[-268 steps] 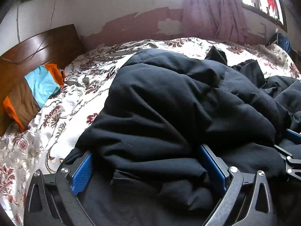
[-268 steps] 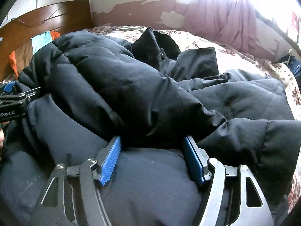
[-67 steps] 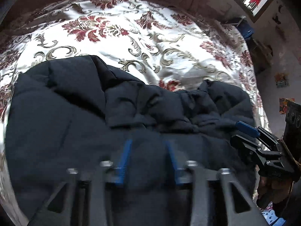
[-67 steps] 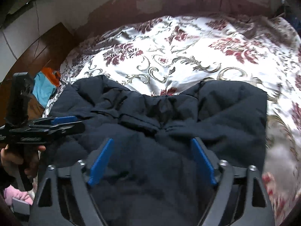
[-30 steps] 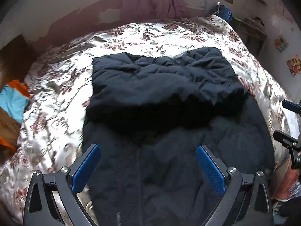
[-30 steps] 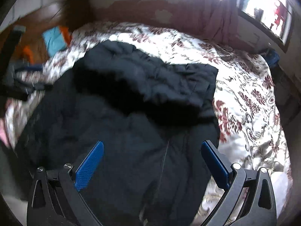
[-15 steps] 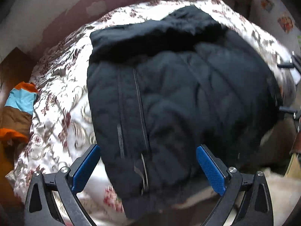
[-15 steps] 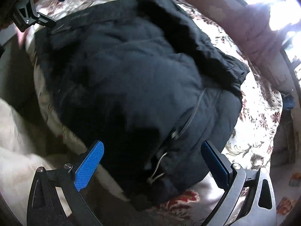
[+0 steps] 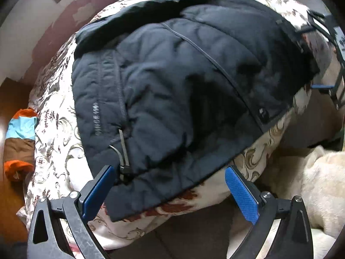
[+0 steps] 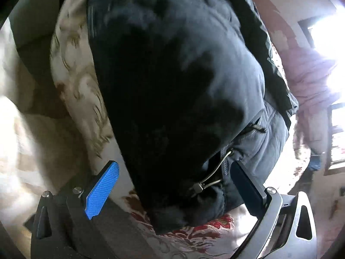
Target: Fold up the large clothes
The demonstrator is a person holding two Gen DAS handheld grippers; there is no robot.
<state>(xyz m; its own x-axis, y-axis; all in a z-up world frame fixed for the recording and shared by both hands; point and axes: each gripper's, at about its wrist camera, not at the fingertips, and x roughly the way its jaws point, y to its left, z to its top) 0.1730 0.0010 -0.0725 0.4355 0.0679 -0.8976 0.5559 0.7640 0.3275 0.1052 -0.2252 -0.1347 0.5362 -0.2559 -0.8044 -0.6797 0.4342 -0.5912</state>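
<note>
Across the bed (image 9: pixel 49 133), the puffy jacket (image 9: pixel 172 82) looks bulky, soft and slippery, best pinched at its hem by the spread left gripper (image 9: pixel 170 185) and spread right gripper (image 10: pixel 174 185).

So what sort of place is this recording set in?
Most likely a home bedroom: the dark puffer jacket lies on a bed with a floral bedspread, a curtained window lets in daylight, and folded clothes sit nearby.
</note>
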